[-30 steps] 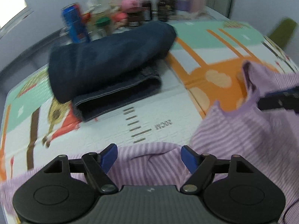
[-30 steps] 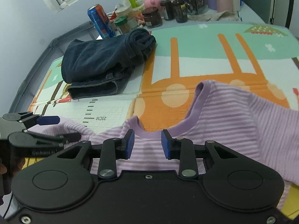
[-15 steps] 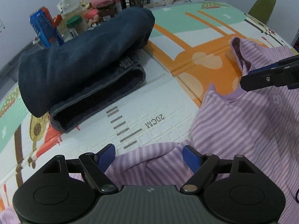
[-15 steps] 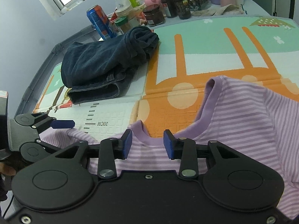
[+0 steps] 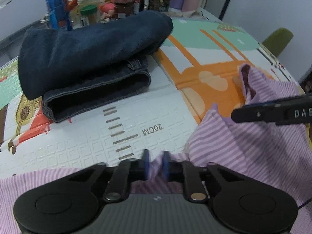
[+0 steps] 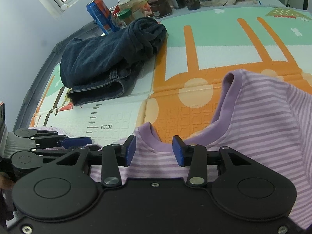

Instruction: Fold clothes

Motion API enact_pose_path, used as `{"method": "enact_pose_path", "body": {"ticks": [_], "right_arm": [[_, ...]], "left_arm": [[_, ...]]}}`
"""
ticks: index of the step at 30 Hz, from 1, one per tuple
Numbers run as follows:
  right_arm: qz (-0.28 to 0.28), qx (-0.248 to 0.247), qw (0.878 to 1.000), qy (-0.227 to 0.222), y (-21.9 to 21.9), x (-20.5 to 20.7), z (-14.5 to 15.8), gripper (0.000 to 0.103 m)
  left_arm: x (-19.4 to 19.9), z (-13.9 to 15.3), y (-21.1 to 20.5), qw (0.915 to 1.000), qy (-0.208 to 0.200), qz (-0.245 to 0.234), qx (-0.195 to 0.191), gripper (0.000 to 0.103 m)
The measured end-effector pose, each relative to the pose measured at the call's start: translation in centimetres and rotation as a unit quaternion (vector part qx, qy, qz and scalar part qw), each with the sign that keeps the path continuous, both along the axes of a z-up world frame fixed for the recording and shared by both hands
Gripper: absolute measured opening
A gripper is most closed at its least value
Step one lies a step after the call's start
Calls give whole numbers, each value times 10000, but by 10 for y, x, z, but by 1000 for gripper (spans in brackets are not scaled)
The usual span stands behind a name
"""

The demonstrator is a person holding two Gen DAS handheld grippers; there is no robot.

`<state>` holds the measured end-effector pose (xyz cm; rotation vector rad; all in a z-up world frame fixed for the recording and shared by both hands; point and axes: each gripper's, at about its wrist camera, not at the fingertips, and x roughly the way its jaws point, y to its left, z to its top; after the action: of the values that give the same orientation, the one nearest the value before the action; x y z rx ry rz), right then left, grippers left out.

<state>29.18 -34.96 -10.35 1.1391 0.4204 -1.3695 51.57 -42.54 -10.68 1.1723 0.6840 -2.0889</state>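
While the purple striped shirt is only partly gathered, the entries below record what stands at risk.

Purple striped shirt (image 6: pixel 259 117): lies crumpled at the near edge of the play mat (image 6: pixel 214 44), its neckline facing the far side, one side of the collar standing up in a loose peak; not yet folded.

Left gripper (image 5: pixel 155 164): pressed together on a small pinch of striped fabric at the shirt's near edge; the pads look blurred, so how deep the bite goes is hard to judge.

Right gripper (image 6: pixel 154 150): jaws opening, straddling the collar band; fabric lies between the pads, but they are not pressing on it.

Folded jeans (image 5: pixel 87 58): dark stack at the far left of the mat, well apart from the shirt.

Bottles and cans (image 6: pixel 148 2): crowded beyond the far edge of the mat.

Risk, shallow pinch: if the left gripper holds only a thin ridge of cloth, a lift may pull it free and drop that side.

Risk, uneven lift: with one side held and the other not, raising now would likely twist the shirt and skew any fold.

Risk, double layer: a close on the collar could catch both front and back bands, bunching the neckline.

Risk, wide sweep: a fold carried too far could drag cloth onto the jeans.
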Motion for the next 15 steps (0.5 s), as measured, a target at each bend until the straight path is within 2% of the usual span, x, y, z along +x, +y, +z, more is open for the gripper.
{"method": "enact_pose_path", "body": {"ticks": [10, 15], "right_arm": [[-32, 175, 9997, 150, 2, -1, -4, 39], [-70, 265, 9993, 248, 6, -8, -6, 39]], "left_arm": [[11, 19, 8, 9980, 46, 608, -164, 5], [22, 21, 6, 9929, -192, 1127, -325, 5]]}}
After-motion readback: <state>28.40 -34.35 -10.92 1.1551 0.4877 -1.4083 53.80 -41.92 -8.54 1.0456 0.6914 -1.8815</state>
